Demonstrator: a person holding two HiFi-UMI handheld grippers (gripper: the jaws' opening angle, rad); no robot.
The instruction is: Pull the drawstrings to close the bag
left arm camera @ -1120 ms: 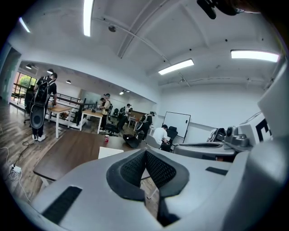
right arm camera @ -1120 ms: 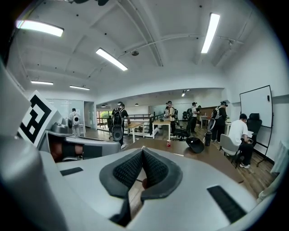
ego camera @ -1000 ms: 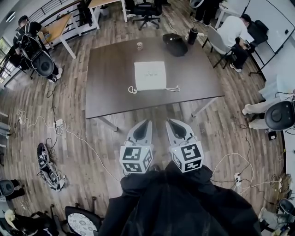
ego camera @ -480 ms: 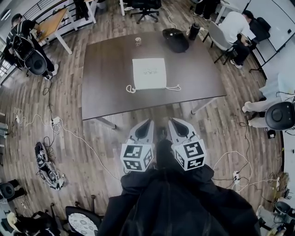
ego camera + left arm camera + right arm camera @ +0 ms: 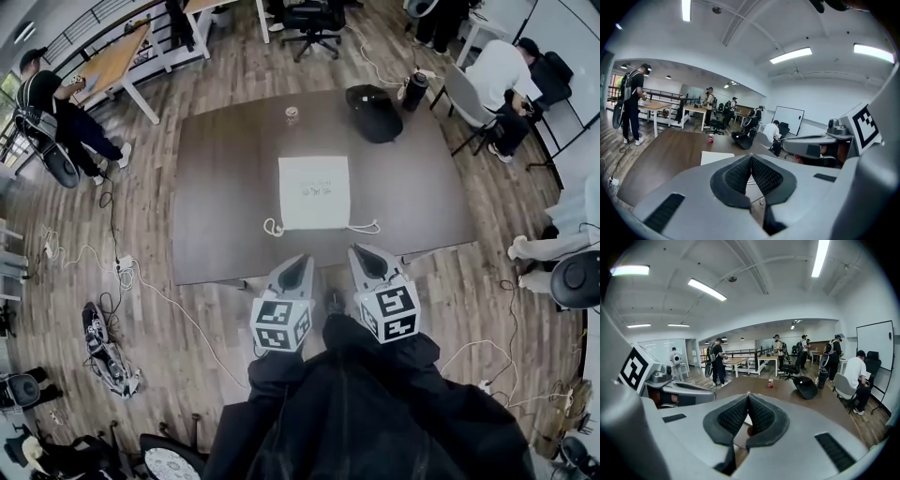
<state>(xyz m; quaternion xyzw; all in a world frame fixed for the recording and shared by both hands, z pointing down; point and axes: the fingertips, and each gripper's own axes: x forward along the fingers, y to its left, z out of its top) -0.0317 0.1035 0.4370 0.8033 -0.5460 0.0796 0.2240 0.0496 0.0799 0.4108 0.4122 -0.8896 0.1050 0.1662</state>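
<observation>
Well, flat square white bag [image 5: 314, 192], looped drawstrings [image 5: 273, 228], dark matte tbl [image 5: 225, 178]

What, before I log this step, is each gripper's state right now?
Left gripper: closed, holding nothing.
Right gripper: closed, holding nothing.

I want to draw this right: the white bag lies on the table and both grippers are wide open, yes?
No. The bag lies on the table, but the left gripper and right gripper are shut, empty, as both gripper views show.
</observation>
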